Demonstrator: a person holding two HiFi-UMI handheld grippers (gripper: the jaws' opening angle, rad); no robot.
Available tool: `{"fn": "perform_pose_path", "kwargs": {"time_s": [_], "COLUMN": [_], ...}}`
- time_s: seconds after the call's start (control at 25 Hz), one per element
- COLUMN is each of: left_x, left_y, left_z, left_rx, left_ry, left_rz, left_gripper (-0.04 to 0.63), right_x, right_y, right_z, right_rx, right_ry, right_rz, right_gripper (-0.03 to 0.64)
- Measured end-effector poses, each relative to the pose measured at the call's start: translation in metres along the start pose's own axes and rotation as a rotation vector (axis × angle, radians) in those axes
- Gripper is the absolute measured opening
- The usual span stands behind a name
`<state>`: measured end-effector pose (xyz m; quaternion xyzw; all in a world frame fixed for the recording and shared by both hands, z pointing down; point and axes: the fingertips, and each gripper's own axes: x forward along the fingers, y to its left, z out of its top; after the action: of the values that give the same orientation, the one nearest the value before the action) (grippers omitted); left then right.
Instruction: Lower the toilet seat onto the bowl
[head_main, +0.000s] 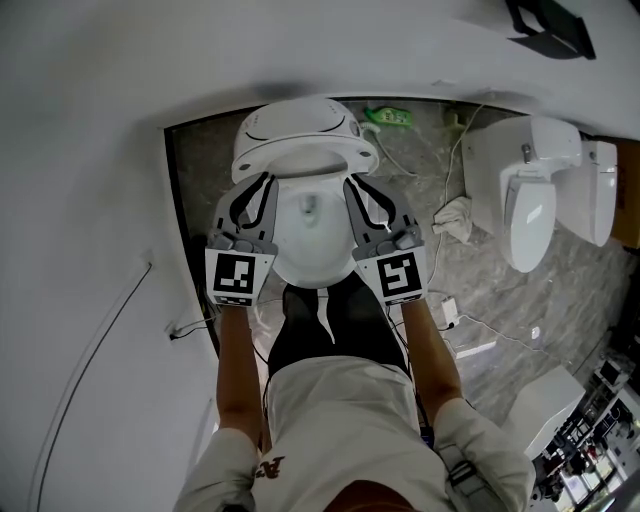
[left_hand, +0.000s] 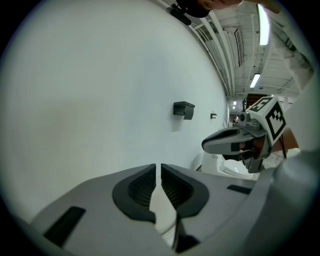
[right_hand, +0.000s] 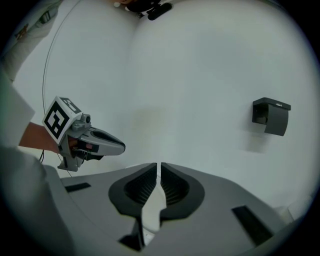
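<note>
Toilet seat (head_main: 305, 150) is raised, tilted back above the bowl (head_main: 290, 255). Left gripper (head_main: 262, 185) and right gripper (head_main: 352, 187) flank the bowl, tips just under the seat's lower edge; contact cannot be told. Both sets of fingers are clenched with nothing between them. A second toilet (head_main: 535, 195) stands to the right.
</note>
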<state>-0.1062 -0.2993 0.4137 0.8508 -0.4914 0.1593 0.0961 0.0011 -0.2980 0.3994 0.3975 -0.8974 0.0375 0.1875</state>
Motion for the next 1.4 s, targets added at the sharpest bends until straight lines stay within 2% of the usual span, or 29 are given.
{"fn": "perform_pose_path", "kwargs": {"time_s": [0.6, 0.92, 1.4], "left_x": [0.022, 0.031, 0.055], "left_y": [0.011, 0.022, 0.028], "left_z": [-0.019, -0.028, -0.044], "left_rx": [0.018, 0.037, 0.058], "left_ry": [0.035, 0.054, 0.103], "left_rz": [-0.006, -0.011, -0.021], "left_gripper": [0.031, 0.080, 0.120], "right_x": [0.032, 0.049, 0.076], "right_y": [-0.010, -0.011, -0.022], "right_z": [-0.015, -0.028, -0.051], "right_rx": [-0.040, -0.050, -0.066], "right_ry": [0.032, 0.055, 0.110], "right_rz": [0.015, 0.027, 0.043], "right_gripper": [0.028, 0.083, 0.124]}}
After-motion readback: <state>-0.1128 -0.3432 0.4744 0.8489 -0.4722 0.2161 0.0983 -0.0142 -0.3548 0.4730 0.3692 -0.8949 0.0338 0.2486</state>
